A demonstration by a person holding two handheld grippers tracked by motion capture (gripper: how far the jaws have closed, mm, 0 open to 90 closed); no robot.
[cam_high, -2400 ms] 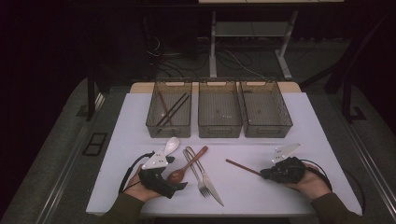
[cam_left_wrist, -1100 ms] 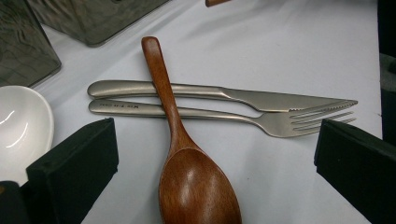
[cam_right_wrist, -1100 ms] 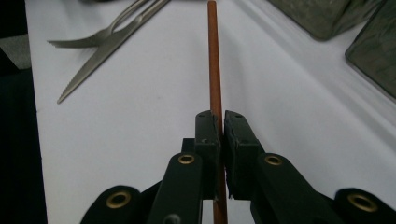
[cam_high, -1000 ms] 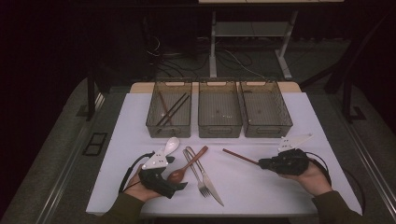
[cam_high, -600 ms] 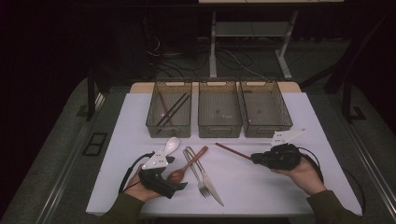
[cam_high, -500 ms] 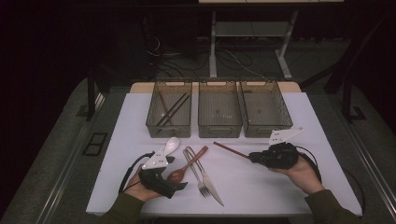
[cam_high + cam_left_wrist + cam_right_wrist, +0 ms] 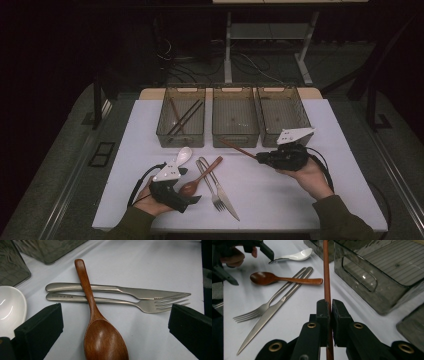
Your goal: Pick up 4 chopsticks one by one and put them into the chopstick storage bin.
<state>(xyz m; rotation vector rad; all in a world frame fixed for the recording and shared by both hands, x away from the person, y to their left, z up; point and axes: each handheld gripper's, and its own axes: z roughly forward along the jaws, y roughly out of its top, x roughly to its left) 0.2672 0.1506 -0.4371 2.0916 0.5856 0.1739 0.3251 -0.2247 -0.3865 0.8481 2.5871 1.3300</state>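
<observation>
While right gripper clamps chopstick, left gripper gapes — wooden spoon between.

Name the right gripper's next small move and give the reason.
Probably carry the chopstick on toward the left bin. The right gripper is shut on it, and that bin already holds similar chopsticks, while the chopstick's tip is near the middle bin.
</observation>
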